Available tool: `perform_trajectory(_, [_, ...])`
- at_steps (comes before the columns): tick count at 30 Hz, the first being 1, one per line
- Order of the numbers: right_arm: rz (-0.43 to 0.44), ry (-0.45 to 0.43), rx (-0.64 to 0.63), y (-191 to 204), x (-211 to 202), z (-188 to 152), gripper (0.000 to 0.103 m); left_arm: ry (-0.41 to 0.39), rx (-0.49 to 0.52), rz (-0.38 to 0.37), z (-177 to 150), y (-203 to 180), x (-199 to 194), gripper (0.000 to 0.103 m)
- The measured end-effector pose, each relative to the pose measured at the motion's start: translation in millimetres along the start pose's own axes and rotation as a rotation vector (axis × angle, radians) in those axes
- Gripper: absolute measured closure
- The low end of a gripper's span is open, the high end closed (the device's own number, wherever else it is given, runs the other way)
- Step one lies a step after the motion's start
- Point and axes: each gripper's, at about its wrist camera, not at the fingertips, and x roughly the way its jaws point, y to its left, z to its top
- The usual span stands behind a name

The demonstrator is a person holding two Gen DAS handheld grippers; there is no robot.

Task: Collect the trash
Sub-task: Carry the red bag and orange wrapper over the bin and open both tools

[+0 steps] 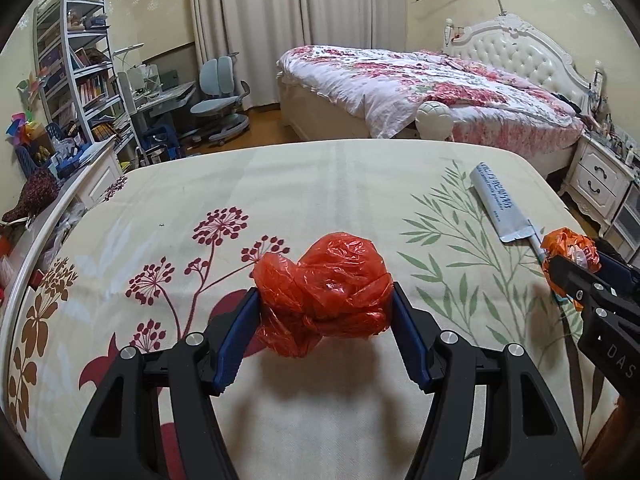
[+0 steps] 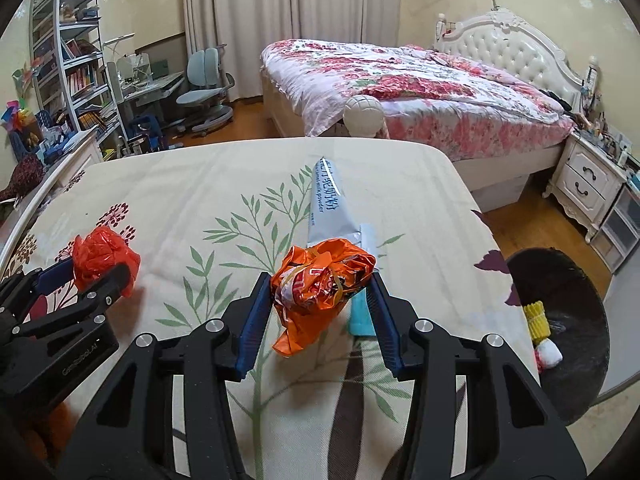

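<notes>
Both grippers are carrying trash: left gripper (image 1: 325,312) clamping red bag (image 1: 326,292) at lower centre, right gripper (image 2: 320,296) pinching orange wrapper (image 2: 322,280); silver packet (image 2: 328,204) is waiting, bin (image 2: 560,320) lower right holding 2 scraps.

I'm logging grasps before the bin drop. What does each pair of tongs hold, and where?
Left tongs: the crumpled red plastic bag, pinched across its sides. Right tongs: the crumpled orange wrapper, likewise across its sides.
</notes>
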Motion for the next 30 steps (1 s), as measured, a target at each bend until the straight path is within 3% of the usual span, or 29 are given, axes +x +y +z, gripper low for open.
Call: perform_trajectory(30, [-0.146,-0.048,0.164,-131,-76,-72,0.056,-0.052,0.150,-0.185,-27,-137,-63,0.039])
